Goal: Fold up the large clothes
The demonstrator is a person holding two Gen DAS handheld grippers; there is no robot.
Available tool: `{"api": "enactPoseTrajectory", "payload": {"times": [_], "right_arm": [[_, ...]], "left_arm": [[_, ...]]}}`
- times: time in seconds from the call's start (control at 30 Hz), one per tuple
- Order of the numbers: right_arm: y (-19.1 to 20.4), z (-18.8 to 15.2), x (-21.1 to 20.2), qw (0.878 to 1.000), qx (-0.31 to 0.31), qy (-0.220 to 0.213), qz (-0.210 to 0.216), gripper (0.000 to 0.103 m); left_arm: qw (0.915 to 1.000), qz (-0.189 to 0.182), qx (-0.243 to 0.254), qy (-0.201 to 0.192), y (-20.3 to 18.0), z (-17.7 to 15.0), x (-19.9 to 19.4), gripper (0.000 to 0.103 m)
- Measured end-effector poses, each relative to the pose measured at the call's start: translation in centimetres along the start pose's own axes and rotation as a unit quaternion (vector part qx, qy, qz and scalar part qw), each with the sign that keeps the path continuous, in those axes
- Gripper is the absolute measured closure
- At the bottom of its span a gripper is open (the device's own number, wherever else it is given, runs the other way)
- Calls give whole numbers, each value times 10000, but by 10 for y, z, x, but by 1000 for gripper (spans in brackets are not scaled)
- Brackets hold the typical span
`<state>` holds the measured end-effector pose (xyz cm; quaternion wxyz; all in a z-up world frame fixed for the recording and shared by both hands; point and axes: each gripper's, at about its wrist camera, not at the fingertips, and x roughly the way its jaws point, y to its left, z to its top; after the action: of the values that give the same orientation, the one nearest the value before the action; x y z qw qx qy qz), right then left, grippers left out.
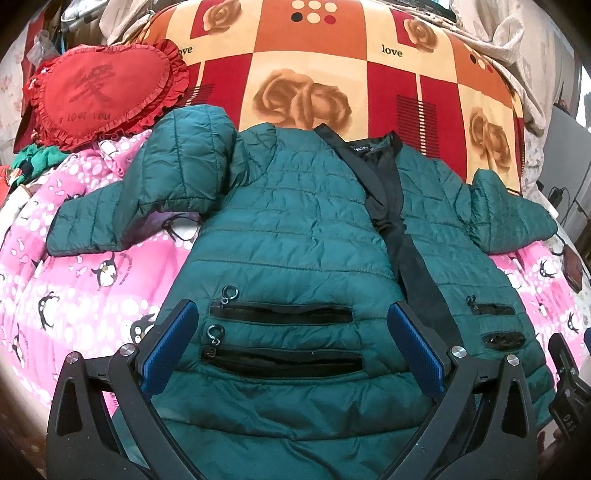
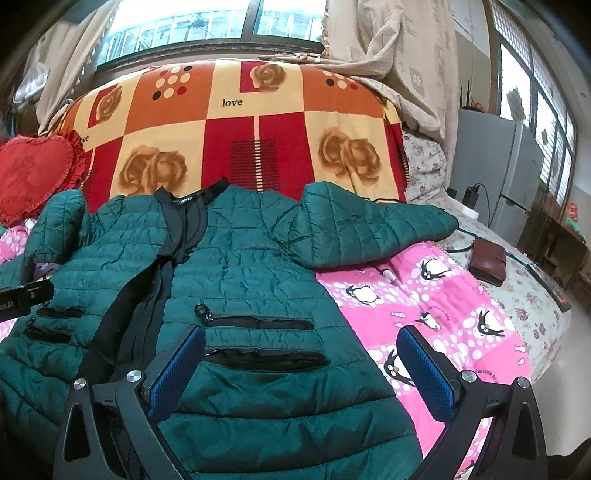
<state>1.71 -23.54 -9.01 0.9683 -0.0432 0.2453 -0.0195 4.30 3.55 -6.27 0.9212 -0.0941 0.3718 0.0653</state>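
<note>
On the bed's pink penguin blanket [image 2: 443, 306] the green quilted jacket [image 1: 295, 236] lies face up and spread flat, both sleeves out and nothing folded yet, while the left tongs [image 1: 291, 347] and right tongs [image 2: 301, 373] hover released over its near hem.

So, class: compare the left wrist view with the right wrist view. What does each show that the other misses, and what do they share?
Only the left wrist view shows the jacket's whole left sleeve and the green cloth below the heart pillow. Only the right wrist view shows the brown wallet, the window and the grey fridge. Both show the green jacket, the penguin blanket and the rose quilt.
</note>
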Motion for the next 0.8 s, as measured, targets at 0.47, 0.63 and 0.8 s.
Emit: {"api": "enactPoseTrajectory", "payload": {"times": [0.47,0.63,0.8], "right_arm": [[0,1,0,10000,18,-18,17,0],[1,1,-5,9999,-29,-124,-13,0],[0,1,-8,9998,-25,-192,-23,0]], "left_arm": [[10000,54,13,10,-1,0,0,0],[9999,88,-4,-47,1,-1,-4,0],[9999,72,-21,-85,2,0,-5,0]]}}
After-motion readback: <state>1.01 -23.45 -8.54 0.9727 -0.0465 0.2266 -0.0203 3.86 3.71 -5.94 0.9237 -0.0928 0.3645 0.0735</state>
